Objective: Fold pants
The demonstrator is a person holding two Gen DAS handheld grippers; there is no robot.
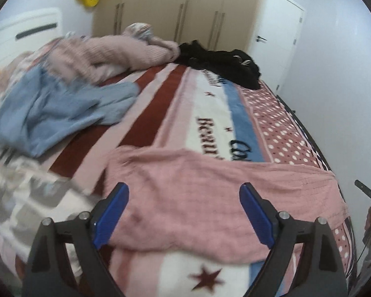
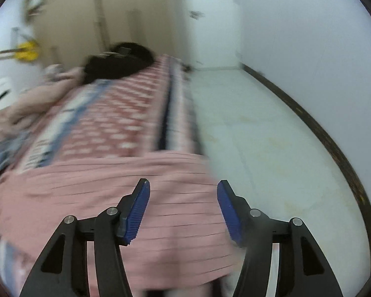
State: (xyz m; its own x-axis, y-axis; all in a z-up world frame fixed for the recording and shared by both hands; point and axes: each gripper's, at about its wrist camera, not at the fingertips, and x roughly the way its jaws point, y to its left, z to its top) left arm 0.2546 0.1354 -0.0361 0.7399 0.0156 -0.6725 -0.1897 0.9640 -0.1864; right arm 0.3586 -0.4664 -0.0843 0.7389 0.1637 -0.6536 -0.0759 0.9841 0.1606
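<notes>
Plainly, you held both tongs released, the left gripper and right gripper empty above the pink pants, which lay near the bed's edge. Snagging them carelessly could have dragged them onto the floor.

The right gripper hangs with its blue pads parted and nothing between them, above the edge of the pink pants spread on the patterned bedspread. A black garment lies beyond the pants; pale floor lies to their right.
</notes>
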